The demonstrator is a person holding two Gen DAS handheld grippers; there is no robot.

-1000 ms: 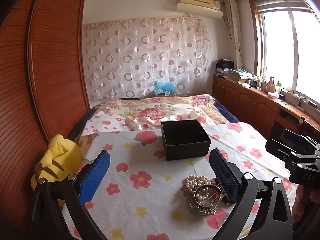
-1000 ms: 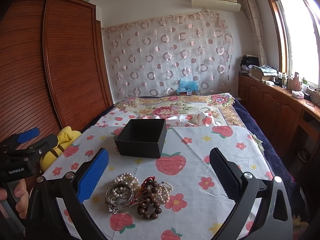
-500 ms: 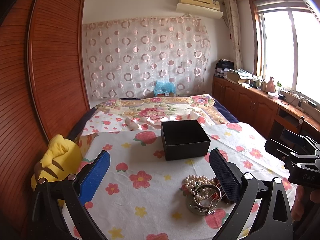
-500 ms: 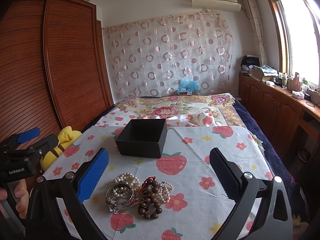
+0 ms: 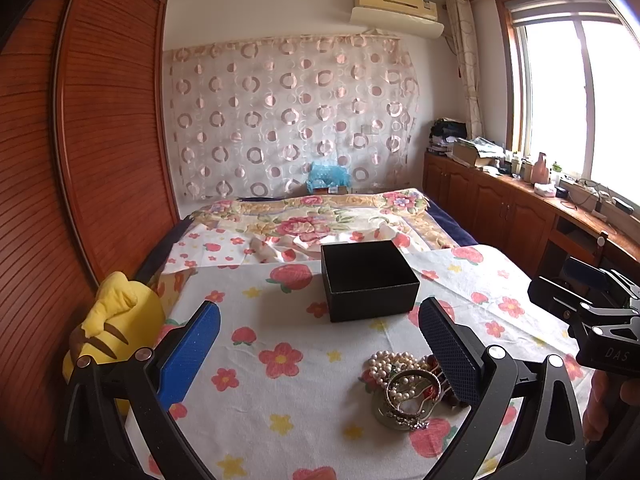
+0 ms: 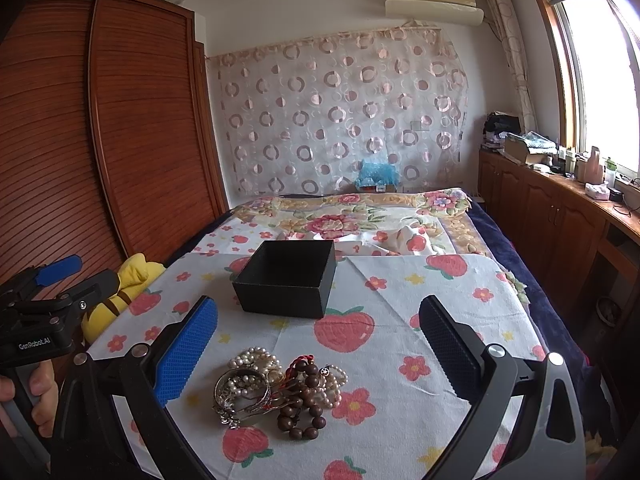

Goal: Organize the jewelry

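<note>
Comparing against the frames from half a second and a second back: nothing has shifted, both views match, no item moved.

Black box (image 5: pixel 370 280) is the landmark, sitting open-topped on the strawberry-print cloth (image 5: pixel 280 392) over the bed. From the left wrist view its long axis runs roughly left-right, with one corner turned slightly toward the camera; from the right wrist view it sits rotated, near corner pointing at the lens.

Jewelry pile (image 6: pixel 276 390) lies on the cloth on the near side of the box, well apart from it. Pile contents: pearl strand (image 6: pixel 258 358), silver bangle (image 6: pixel 240 390), brown wooden bead bracelet (image 6: pixel 302 412) with a red cord. Bead bracelet's loop is stretched toward and away from the box; pieces overlap, exact tangling not readable.

Left gripper (image 5: pixel 320 350): jaws spread wide, holding nothing, pile just inside its right finger. Right gripper (image 6: pixel 318 346): jaws spread wide, holding nothing, pile between the fingers, nearer the left one.

Yellow plush toy (image 5: pixel 116 332) sits left of the box at the bed edge.
</note>
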